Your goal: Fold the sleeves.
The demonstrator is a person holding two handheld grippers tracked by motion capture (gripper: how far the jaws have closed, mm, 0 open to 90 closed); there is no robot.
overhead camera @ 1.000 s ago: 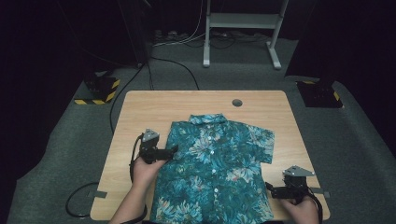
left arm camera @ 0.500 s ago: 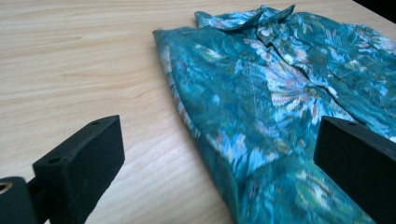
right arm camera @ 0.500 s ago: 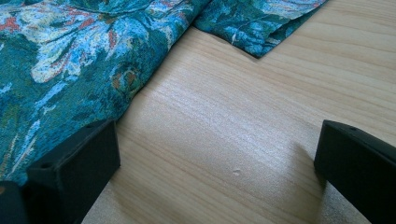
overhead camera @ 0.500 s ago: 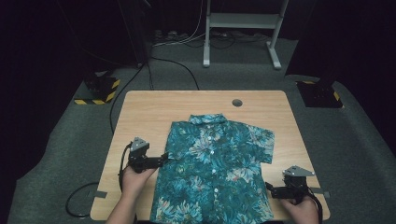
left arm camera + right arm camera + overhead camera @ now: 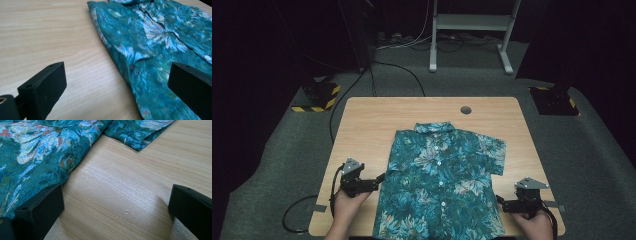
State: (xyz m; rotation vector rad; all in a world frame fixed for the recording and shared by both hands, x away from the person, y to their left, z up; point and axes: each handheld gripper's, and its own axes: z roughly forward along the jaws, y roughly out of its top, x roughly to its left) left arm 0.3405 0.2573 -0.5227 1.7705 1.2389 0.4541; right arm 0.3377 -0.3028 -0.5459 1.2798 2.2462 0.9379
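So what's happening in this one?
A person holds a gripper in each hand at either side of a teal floral shirt lying flat, front up, on the wooden table. The left gripper sits at the shirt's edge, the right gripper near the hem. Both are open, gripping nothing.

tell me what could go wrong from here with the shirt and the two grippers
1. The left gripper is open at the shirt edge, where the sleeve is folded under; a bite may catch one layer only and undo the fold.
2. The right gripper, open near the hem, has one jaw by the fabric; closing there could pinch little cloth.
3. The hem lies at the table front edge, so a pull might drag it off.
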